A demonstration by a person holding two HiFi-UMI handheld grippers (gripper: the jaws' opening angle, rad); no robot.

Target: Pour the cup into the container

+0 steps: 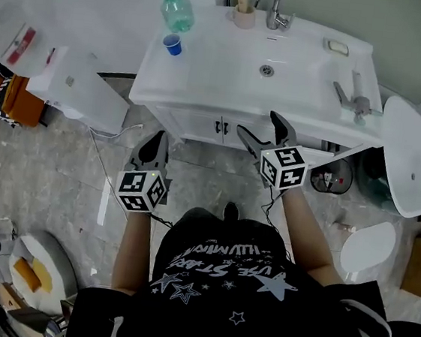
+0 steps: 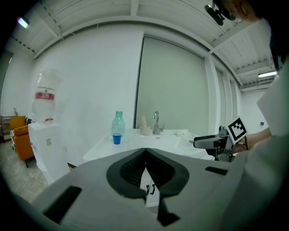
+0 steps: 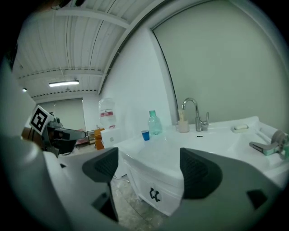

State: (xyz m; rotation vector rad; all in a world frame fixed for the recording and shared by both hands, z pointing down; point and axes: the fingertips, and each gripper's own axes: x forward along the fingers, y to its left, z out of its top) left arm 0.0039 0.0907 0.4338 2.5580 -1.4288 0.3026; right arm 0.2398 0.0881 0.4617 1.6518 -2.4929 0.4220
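Black star-print T-shirt [image 1: 215, 297], grey hand-held grippers [image 1: 156, 137] [image 1: 258, 123]

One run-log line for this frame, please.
phase: pre-grasp | left claw: shut, empty | right claw: open, empty | blue cup: untouched on sink counter, beside green bottle

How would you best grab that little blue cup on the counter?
Grip the blue cup across its round side wall, about mid-height, coming level from the front edge of the counter. It stands upright with an open top, and the green bottle stands close behind it.
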